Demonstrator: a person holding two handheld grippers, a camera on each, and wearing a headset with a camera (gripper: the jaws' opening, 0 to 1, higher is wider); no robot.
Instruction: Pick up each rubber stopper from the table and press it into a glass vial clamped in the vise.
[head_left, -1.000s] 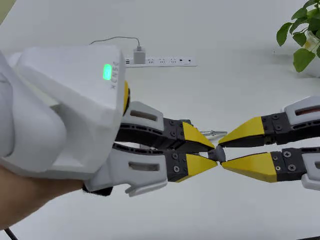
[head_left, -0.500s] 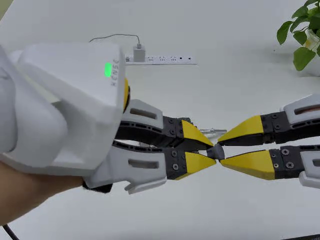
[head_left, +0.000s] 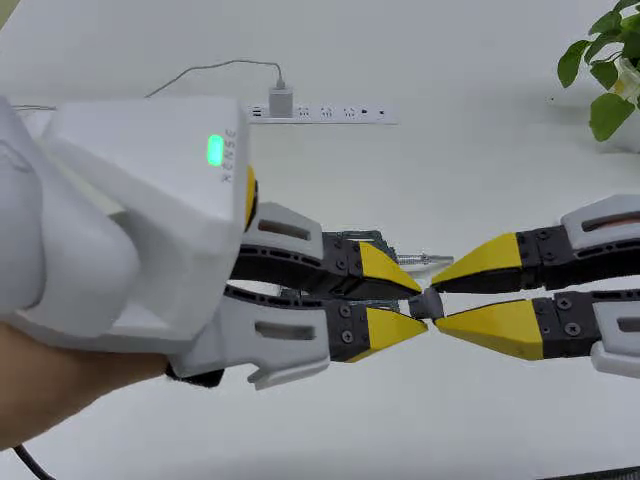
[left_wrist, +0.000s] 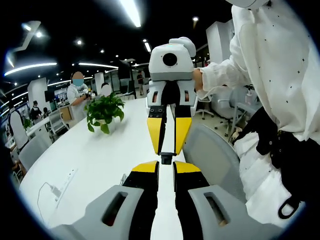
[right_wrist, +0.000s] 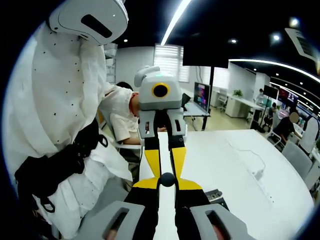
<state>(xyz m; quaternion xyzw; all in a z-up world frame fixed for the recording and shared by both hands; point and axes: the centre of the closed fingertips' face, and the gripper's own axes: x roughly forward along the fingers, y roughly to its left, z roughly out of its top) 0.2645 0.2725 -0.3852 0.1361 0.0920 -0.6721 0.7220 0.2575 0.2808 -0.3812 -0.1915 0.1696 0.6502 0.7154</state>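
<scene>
One small dark-grey stopper (head_left: 428, 304), seemingly pinched by both left claw (left_wrist: 166, 164) and right claw (right_wrist: 167, 181).

Vise (head_left: 352, 238) mostly buried behind left gripper (head_left: 420, 305), just dark edge and screw end (head_left: 428, 262) poked out. Stopper (head_left: 429, 303) half covered by jaw tips; couldn't tell if left jaws touched it. Right gripper (head_left: 437, 304) body chopped by frame edge, plant (head_left: 605, 115) too. Far-off people (left_wrist: 77, 95) too small to make out.
</scene>
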